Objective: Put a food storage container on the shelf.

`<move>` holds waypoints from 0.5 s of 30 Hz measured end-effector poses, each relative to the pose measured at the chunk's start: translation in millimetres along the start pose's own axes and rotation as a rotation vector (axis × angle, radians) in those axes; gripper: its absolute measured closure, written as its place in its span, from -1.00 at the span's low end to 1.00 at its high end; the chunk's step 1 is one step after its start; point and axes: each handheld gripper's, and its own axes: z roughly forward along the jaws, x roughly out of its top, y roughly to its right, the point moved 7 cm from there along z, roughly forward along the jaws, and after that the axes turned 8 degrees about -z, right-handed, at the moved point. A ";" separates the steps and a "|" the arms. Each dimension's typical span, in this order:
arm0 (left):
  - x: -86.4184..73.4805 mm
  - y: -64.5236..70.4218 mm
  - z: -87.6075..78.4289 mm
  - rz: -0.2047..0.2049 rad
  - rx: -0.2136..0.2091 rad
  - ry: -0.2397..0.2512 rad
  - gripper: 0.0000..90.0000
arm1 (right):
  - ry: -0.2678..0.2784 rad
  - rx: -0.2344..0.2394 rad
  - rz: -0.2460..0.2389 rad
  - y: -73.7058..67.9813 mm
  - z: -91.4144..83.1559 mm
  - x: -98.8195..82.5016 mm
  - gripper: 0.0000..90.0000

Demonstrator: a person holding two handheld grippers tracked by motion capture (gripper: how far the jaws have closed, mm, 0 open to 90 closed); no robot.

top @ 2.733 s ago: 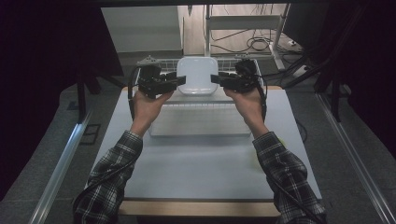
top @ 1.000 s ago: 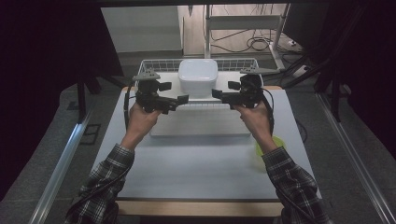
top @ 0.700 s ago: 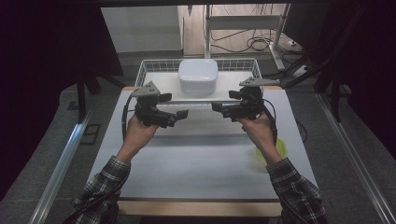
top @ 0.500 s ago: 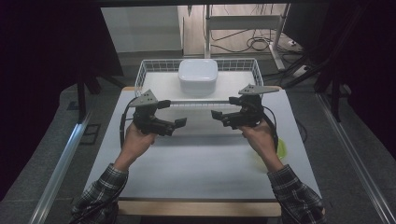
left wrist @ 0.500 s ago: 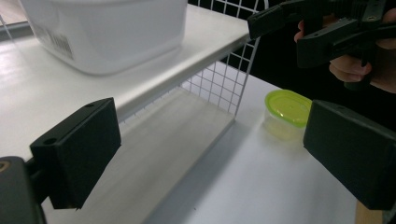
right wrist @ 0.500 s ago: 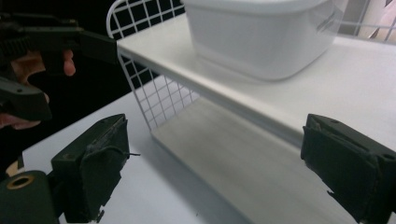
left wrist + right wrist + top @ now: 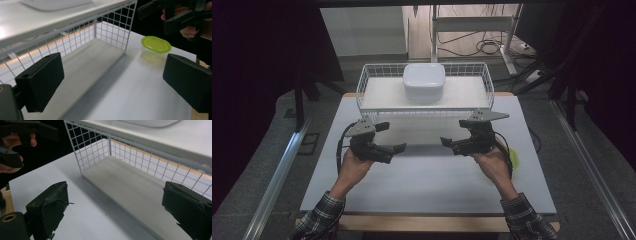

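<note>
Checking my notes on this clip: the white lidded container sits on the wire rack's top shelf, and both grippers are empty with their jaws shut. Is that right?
Not quite: the left gripper and right gripper have open jaws, as each gripper view shows. The white lidded container does sit on the wire rack, and both grippers are empty.

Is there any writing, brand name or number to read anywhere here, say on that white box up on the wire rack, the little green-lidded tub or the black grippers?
None can be read.
White box: plain.
Wire rack: no label.
Green-lidded tub: no print visible.
Left gripper and right gripper: no marks visible.
</note>
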 end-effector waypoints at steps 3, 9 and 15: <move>-6.5 0.2 0.3 0.000 0.011 -0.008 -0.93 | -0.006 0.001 -0.010 -2.7 -1.3 -7.3 -0.82; -20.6 2.1 2.8 -0.004 0.032 -0.016 -0.92 | -0.009 -0.013 -0.026 -4.7 -9.1 -18.3 -0.81; -40.6 2.7 6.0 -0.024 0.035 -0.044 -0.92 | -0.005 -0.028 -0.015 -3.5 -18.2 -31.3 -0.81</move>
